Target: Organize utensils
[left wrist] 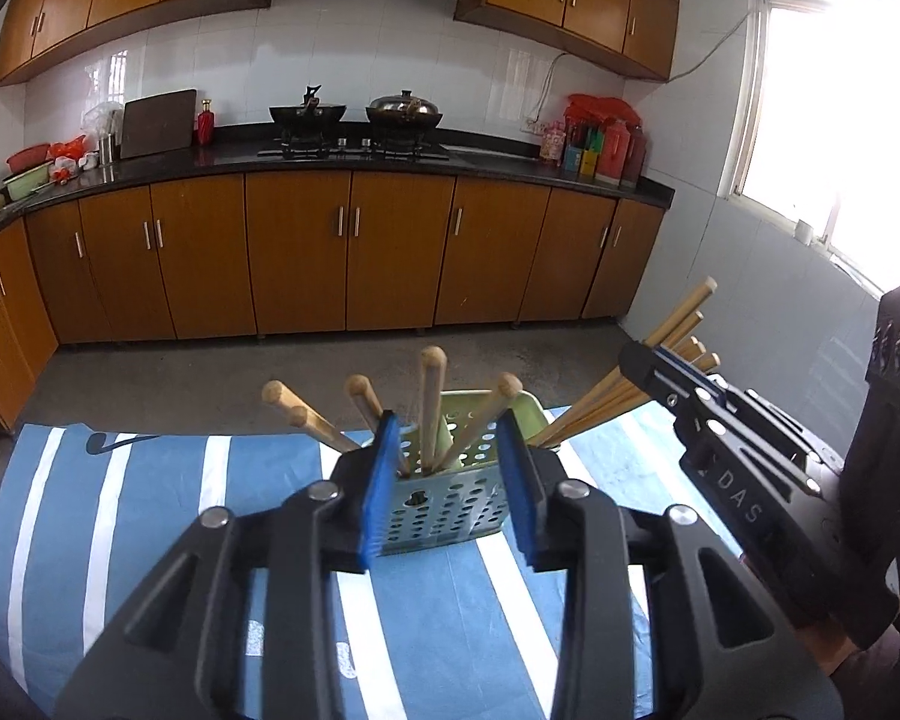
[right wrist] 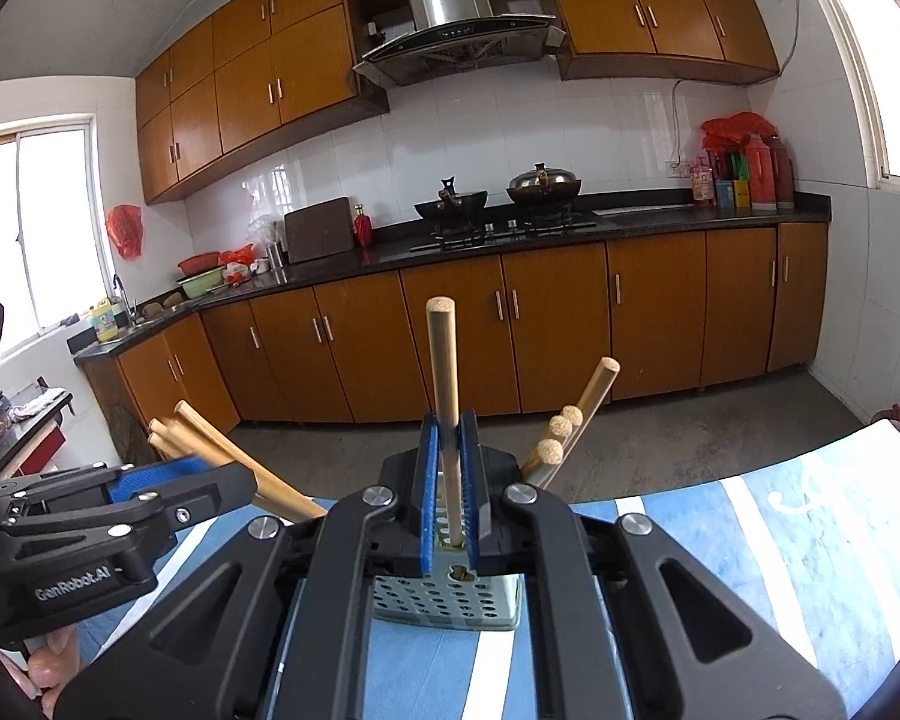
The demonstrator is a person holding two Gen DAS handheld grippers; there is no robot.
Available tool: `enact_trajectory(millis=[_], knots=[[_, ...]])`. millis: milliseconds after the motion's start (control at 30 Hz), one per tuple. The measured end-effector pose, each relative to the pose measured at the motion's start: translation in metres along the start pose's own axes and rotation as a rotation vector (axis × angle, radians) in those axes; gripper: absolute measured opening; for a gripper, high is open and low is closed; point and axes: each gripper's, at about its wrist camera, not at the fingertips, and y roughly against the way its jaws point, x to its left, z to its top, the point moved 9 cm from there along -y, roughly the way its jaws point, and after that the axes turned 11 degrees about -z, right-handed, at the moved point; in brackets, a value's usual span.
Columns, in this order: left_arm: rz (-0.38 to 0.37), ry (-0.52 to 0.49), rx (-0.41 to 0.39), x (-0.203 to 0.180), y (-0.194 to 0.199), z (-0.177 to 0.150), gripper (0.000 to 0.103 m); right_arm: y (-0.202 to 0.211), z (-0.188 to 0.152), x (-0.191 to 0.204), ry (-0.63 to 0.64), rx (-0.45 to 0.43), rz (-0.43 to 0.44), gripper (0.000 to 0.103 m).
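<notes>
Kitchen cabinets of orange wood (left wrist: 354,252) fill my left wrist view; my left gripper (left wrist: 456,480) stands part open, empty, before the perforated green utensil holder (left wrist: 444,510) on blue striped cloth (left wrist: 150,480). Right wrist view: my right gripper (right wrist: 450,492) clamps one upright wooden chopstick (right wrist: 441,360) over that holder.

A kitchen with white tiled walls (left wrist: 426,60) and a grey concrete floor (left wrist: 330,360). Orange-brown wooden cabinets (left wrist: 354,252) run under a black counter (left wrist: 240,159), with more above. A range hood (right wrist: 456,42) hangs over the stove (right wrist: 498,231). Bright daylight pours through a window (left wrist: 834,120).
</notes>
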Motion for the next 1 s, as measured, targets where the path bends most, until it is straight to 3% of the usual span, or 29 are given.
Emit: enact_trajectory(millis=[67, 133, 267, 367, 433, 533, 667, 733, 1000], knots=[[-0.014, 0.009, -0.019, -0.002, 0.006, 0.002, 0.042, 0.002, 0.000, -0.002, -0.011, 0.000, 0.000, 0.009], [-0.039, 0.020, -0.051, -0.005, 0.017, 0.005, 0.049, 0.009, 0.003, -0.005, -0.022, -0.013, -0.006, 0.026], [-0.071, 0.033, -0.115, -0.011, 0.042, 0.009, 0.059, 0.030, 0.010, -0.008, -0.029, -0.064, -0.005, 0.032], [-0.074, 0.032, -0.160, -0.013, 0.066, 0.004, 0.071, 0.056, 0.012, -0.018, -0.053, -0.114, -0.013, 0.046], [-0.043, 0.024, -0.190, -0.009, 0.085, -0.007, 0.082, 0.070, 0.008, -0.023, -0.060, -0.131, -0.021, 0.053], [0.028, 0.004, -0.211, 0.002, 0.106, -0.033, 0.093, 0.090, -0.009, -0.033, -0.067, -0.133, -0.037, 0.076], [0.138, -0.021, -0.221, 0.011, 0.126, -0.073, 0.099, 0.112, -0.044, -0.037, -0.030, -0.135, -0.095, 0.096], [0.179, -0.025, -0.220, 0.014, 0.133, -0.093, 0.099, 0.121, -0.062, -0.034, -0.002, -0.123, -0.109, 0.101], [0.295, -0.043, -0.235, 0.012, 0.158, -0.159, 0.099, 0.144, -0.117, -0.019, 0.066, -0.062, -0.166, 0.101]])
